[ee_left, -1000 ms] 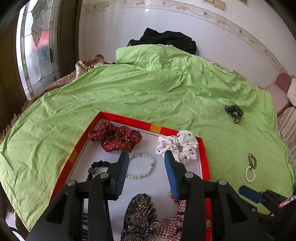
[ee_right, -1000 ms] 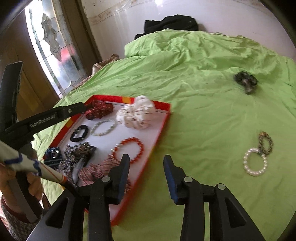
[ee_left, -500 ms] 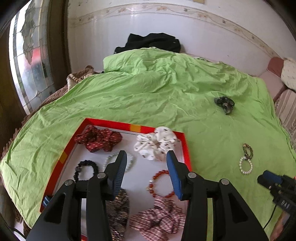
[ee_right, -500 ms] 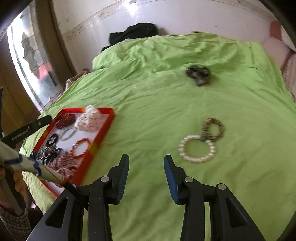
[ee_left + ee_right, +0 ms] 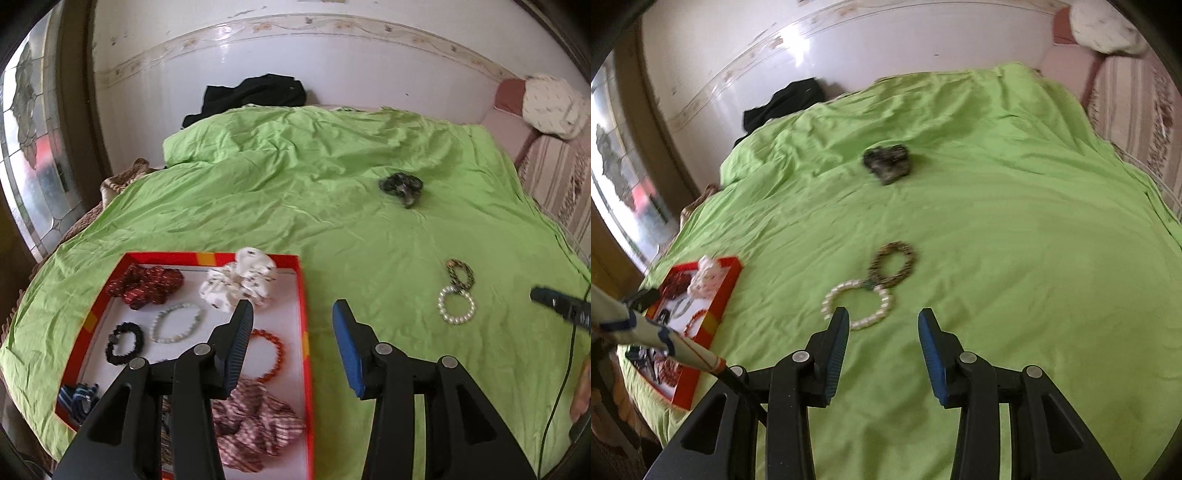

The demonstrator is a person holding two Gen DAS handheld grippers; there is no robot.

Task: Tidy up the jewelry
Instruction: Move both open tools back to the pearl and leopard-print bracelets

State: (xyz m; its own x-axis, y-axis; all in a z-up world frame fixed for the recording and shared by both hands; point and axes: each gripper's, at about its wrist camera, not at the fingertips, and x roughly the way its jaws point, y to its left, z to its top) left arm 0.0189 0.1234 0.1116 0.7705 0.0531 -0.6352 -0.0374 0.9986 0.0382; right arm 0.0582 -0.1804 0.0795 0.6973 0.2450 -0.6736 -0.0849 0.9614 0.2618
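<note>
While both claws are hanging over the bed with jaws apart and nothing between them, the right claw (image 5: 882,326) is pointing at the pearl bracelet (image 5: 856,304), whose near edge is lying just beyond its left fingertip. A brown bracelet (image 5: 892,264) is touching the pearl one on its far side, and a dark scrunchie (image 5: 887,163) is sitting well beyond both. The left claw (image 5: 293,321) is hovering over the right edge of the red tray (image 5: 303,295), its left finger over the tray and its right finger over the sheet. Inside the tray, scrunchies and bracelets are lying, a red bracelet (image 5: 271,352) just beyond that left finger. Everything is resting on a wrinkled green sheet (image 5: 332,206) covering the bed, with a white wall (image 5: 332,66) behind, a black garment (image 5: 255,94) at the far edge and a patterned window (image 5: 33,147) on the left.
</note>
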